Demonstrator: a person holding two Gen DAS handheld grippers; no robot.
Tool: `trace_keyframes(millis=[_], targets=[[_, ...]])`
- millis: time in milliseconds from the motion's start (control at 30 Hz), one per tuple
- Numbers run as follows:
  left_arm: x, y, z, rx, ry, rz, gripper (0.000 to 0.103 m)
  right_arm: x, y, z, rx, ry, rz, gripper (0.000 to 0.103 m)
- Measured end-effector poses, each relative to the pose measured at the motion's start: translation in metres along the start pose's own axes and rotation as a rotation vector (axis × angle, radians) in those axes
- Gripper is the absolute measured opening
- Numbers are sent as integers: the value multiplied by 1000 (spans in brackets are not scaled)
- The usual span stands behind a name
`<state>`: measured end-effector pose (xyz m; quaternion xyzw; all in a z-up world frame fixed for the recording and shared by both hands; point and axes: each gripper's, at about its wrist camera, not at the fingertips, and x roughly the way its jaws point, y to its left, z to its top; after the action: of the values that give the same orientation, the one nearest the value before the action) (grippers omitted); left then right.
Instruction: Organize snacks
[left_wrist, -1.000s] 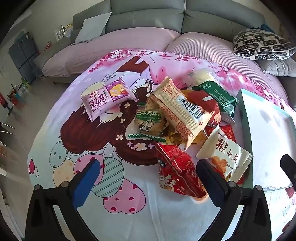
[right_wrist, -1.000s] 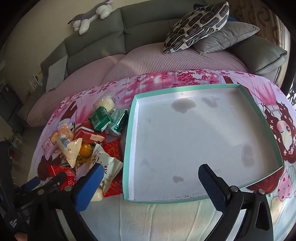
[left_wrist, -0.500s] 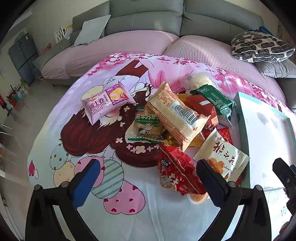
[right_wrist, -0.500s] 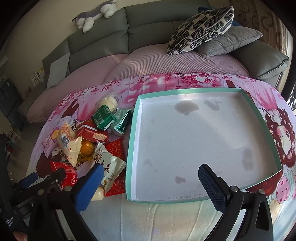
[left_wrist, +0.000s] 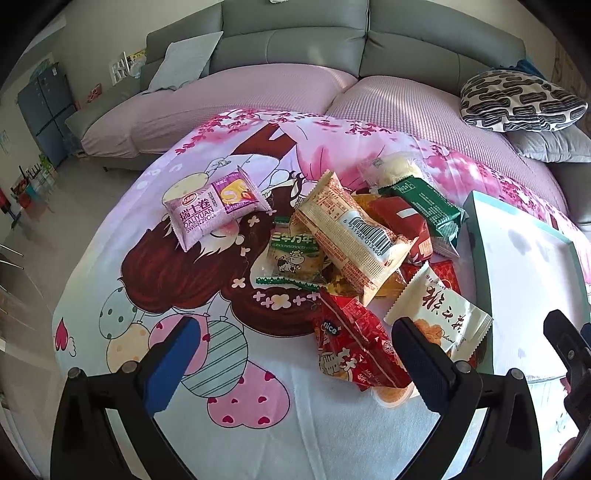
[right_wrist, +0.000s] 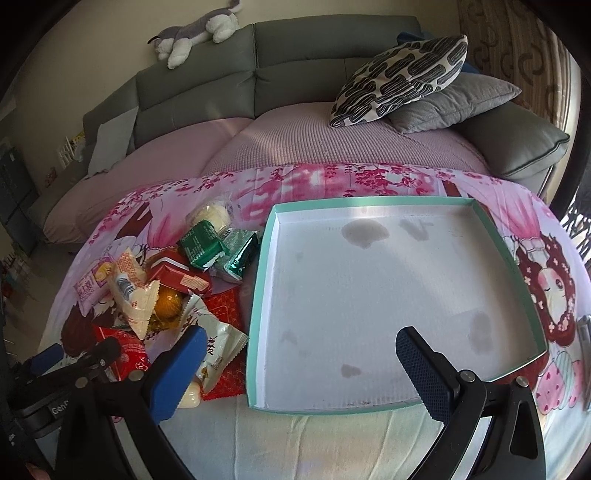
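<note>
Snacks (left_wrist: 354, 254) below both wide-open, empty hand-held grippers (left_wrist: 295, 354) (right_wrist: 299, 354)

Behind the tabletop, a grey sofa (right_wrist: 295, 55) with pink seat covers (left_wrist: 229, 99). On its back, a plush husky (right_wrist: 195, 35). At right, a black-and-white patterned cushion (right_wrist: 402, 77) leaning on a grey pillow (right_wrist: 454, 101). Over the tabletop, a pink cartoon cloth (left_wrist: 184, 288).

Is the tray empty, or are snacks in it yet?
Empty: the tray shows only its stained white floor; the snacks lie piled beside it.
</note>
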<state>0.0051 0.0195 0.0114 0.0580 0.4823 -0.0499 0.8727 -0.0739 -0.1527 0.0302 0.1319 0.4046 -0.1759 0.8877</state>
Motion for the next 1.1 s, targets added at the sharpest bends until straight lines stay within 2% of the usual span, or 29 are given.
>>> trace_keyframes(millis=[133, 333, 700, 1100], targets=[[0, 0, 0, 1, 1, -2, 103, 1, 0, -1, 3, 6, 10, 103], [0, 0, 1, 1, 1, -3, 103, -4, 5, -5, -55, -29, -72, 103], [-1, -2, 1, 1, -2, -6, 103, -3, 10, -7, -72, -33, -78, 103], [-4, 3, 1, -3, -12, -28, 103, -2, 13, -8, -67, -16, -42, 103]])
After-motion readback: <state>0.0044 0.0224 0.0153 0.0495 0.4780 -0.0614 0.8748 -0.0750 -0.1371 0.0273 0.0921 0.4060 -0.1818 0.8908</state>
